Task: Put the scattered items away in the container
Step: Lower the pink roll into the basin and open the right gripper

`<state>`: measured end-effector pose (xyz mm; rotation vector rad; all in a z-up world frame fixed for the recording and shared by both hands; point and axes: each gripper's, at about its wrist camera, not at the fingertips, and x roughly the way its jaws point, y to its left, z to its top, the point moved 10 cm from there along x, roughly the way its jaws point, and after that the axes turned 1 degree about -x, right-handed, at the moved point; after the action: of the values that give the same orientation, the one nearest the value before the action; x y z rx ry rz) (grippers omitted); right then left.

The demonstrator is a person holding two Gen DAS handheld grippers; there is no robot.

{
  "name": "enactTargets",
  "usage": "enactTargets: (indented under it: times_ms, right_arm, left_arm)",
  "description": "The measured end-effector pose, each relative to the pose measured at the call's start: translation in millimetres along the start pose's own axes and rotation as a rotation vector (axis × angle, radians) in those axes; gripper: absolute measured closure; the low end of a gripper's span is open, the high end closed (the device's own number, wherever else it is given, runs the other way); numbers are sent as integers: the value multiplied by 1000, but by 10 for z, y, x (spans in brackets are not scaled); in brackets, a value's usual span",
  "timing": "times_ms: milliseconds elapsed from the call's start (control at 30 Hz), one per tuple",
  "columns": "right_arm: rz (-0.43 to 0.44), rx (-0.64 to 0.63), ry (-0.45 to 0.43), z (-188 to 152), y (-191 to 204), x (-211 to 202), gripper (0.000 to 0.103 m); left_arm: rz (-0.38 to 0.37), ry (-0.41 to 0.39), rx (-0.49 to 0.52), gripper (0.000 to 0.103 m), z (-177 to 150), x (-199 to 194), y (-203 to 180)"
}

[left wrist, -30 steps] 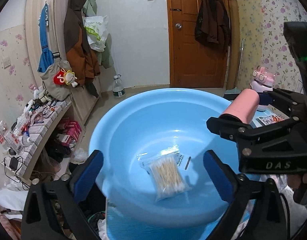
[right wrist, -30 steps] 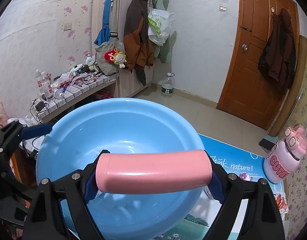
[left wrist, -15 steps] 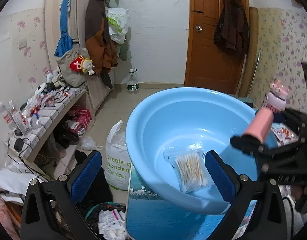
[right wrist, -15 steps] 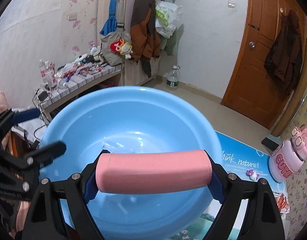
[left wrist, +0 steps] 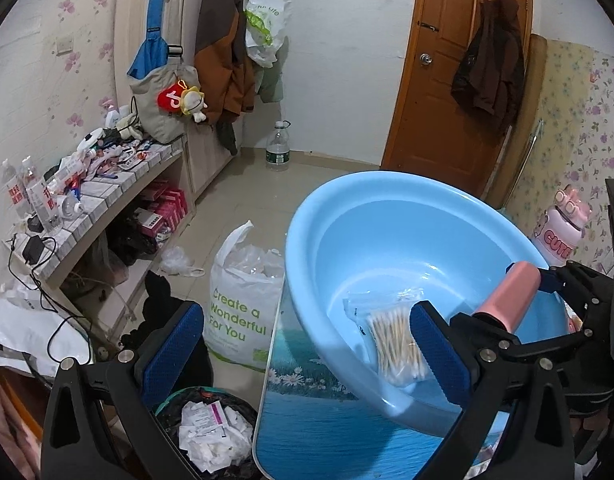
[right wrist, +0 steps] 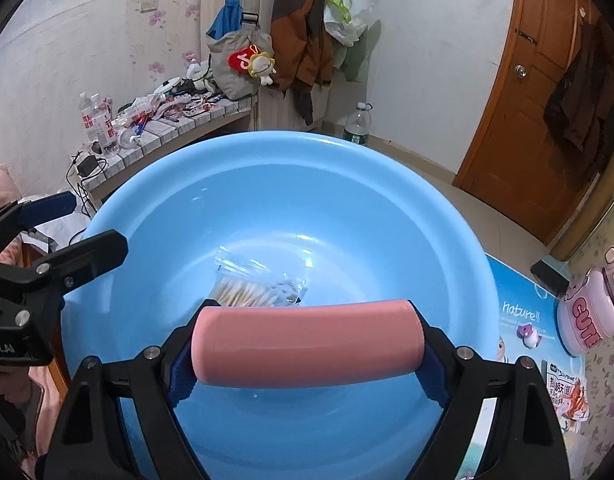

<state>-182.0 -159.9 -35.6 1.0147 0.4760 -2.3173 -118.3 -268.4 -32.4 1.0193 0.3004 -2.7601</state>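
A light blue basin (left wrist: 387, 200) (right wrist: 267, 148) stands on a table with a sea-print mat. In its bottom lies a clear bag of cotton swabs (left wrist: 395, 340) (right wrist: 251, 284). My right gripper (right wrist: 305, 346) is shut on a pink cylindrical case (right wrist: 307, 344), gripped end to end and held level above the near part of the basin. From the left wrist the case (left wrist: 511, 300) shows end on, over the basin's right side. My left gripper (left wrist: 303, 352) is open and empty at the basin's left rim, and shows at the left edge (right wrist: 91, 224).
A pink "CUTE" bottle (left wrist: 559, 232) (right wrist: 587, 312) stands on the mat right of the basin. Left of the table on the floor are a white printed bag (left wrist: 243, 304) and a bin with paper waste (left wrist: 211, 428). A cluttered tiled shelf (left wrist: 87, 184) runs along the left wall.
My left gripper has drawn back leftward from above the basin to its left rim. My right gripper has sunk toward the basin with the pink case. The swab bag has stayed put.
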Motion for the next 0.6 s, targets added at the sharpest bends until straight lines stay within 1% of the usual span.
enactTargets:
  times_ms: [600]
  right_arm:
    - [12,32,30,-37,-25,56,14]
  left_arm:
    - [-14,-4,15,0,15,5,-64]
